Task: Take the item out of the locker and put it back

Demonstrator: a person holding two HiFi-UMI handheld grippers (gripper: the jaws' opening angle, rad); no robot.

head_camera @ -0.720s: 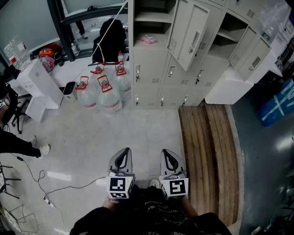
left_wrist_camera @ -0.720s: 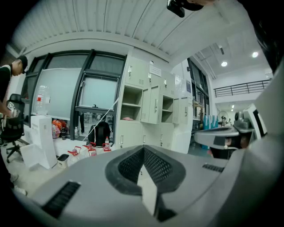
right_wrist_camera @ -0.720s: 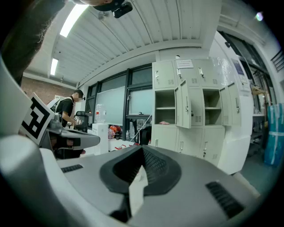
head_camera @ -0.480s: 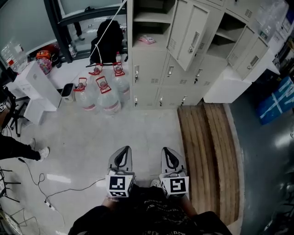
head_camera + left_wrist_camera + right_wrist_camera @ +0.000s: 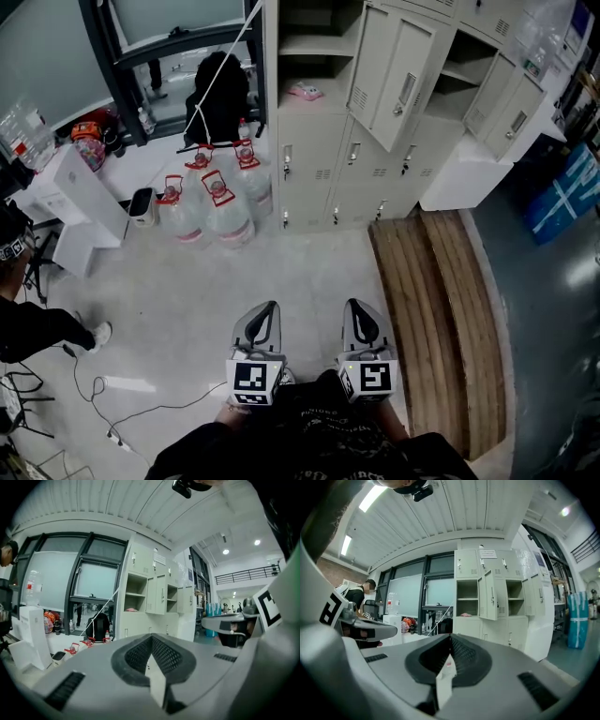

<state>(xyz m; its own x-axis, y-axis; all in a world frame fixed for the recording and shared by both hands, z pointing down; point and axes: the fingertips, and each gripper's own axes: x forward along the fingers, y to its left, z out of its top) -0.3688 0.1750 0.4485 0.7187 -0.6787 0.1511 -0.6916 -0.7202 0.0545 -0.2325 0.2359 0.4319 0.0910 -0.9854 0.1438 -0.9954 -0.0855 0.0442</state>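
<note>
Step in hand, as I judge it: approach. Nothing has been gripped.

1. Jaw state. My left gripper (image 5: 266, 311) and my right gripper (image 5: 360, 309) are both held low and near my body. Each pair of jaws is pressed together with nothing between them. I will have to open one pair before any pick.

2. Target location. The pink item (image 5: 305, 91) lies on the shelf of an open compartment (image 5: 319, 67) at the left end of the locker bank, far ahead of me and well apart from both grippers. The right gripper view shows it as a small pink shape on that shelf (image 5: 465, 614).

3. Path. The route over the bare floor (image 5: 281, 262) looks clear. The water bottles (image 5: 220, 202) stand to the left of the bank and the wooden boards (image 5: 431, 300) lie to the right, so I should walk between them.

4. Door hazard. An open locker door (image 5: 398, 80) hangs just right of the target compartment. I should reach in from the left of it so the gripper body does not strike its edge.

5. Pick. Open the jaws wide only once I am near the shelf, then enter level with it.
</note>
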